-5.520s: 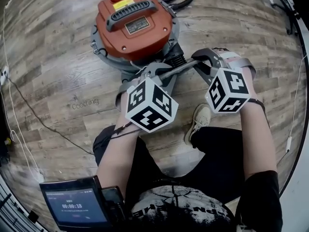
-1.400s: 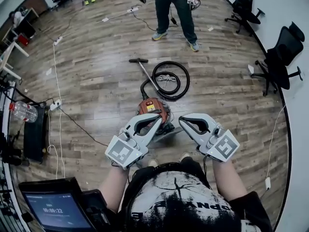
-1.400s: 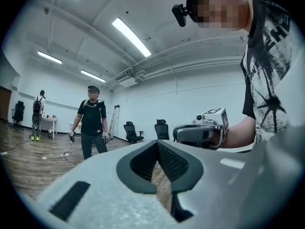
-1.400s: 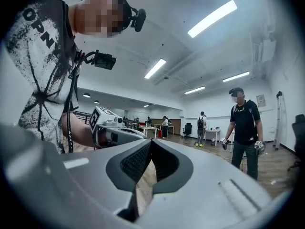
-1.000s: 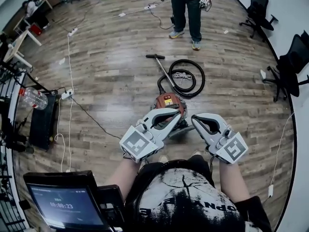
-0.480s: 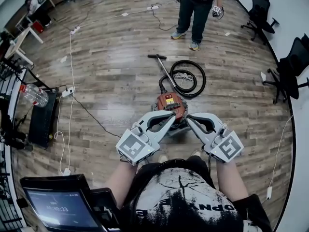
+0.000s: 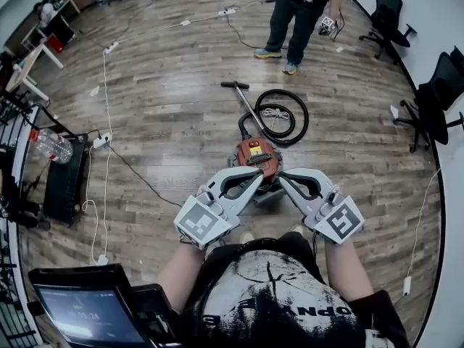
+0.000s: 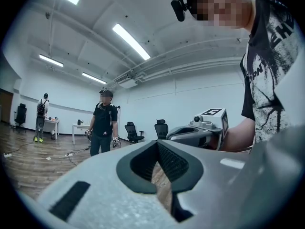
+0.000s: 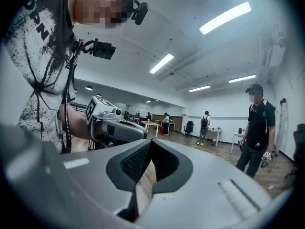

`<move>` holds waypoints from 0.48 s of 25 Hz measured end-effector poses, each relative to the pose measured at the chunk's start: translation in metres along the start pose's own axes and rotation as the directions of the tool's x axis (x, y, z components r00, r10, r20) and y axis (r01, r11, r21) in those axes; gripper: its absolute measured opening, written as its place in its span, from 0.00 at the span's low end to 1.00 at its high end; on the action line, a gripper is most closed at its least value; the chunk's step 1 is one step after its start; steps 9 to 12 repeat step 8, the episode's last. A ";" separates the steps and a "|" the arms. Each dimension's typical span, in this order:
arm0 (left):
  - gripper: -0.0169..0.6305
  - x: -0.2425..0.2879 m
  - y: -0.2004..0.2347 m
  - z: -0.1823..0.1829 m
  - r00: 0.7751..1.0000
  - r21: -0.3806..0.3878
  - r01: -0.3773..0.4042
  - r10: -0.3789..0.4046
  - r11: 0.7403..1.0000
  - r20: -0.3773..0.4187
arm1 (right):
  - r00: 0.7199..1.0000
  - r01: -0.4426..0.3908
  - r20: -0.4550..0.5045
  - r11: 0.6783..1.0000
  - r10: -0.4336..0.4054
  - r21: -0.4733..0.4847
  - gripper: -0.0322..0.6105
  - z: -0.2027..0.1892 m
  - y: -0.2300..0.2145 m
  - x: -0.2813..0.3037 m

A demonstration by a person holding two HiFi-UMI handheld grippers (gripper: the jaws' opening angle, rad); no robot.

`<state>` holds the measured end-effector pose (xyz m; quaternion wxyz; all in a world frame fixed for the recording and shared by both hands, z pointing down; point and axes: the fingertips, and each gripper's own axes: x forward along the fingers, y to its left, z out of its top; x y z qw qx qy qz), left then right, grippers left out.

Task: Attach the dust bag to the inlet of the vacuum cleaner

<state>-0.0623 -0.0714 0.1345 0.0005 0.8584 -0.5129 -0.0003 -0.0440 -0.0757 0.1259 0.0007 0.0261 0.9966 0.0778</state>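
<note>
The left tongs and right tongs are hovering clenched and empty above the vacuum cleaner, which is sitting closed on the floor. No dust bag is showing: it may be sitting fitted inside, or waiting elsewhere.

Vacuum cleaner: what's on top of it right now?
Only its orange lid shows on top. The left claw and right claw cover its near side; the inside is hidden.
</note>
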 end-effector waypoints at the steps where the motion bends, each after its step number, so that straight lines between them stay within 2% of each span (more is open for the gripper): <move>1: 0.03 0.000 0.000 0.000 1.000 0.004 0.000 0.000 1.000 0.005 | 1.000 -0.001 -0.001 1.000 0.001 -0.003 0.06 0.000 0.000 0.000; 12: 0.03 -0.001 -0.001 -0.003 1.000 -0.002 -0.005 0.005 1.000 -0.002 | 1.000 0.012 -0.001 1.000 -0.012 -0.008 0.06 0.000 -0.002 -0.001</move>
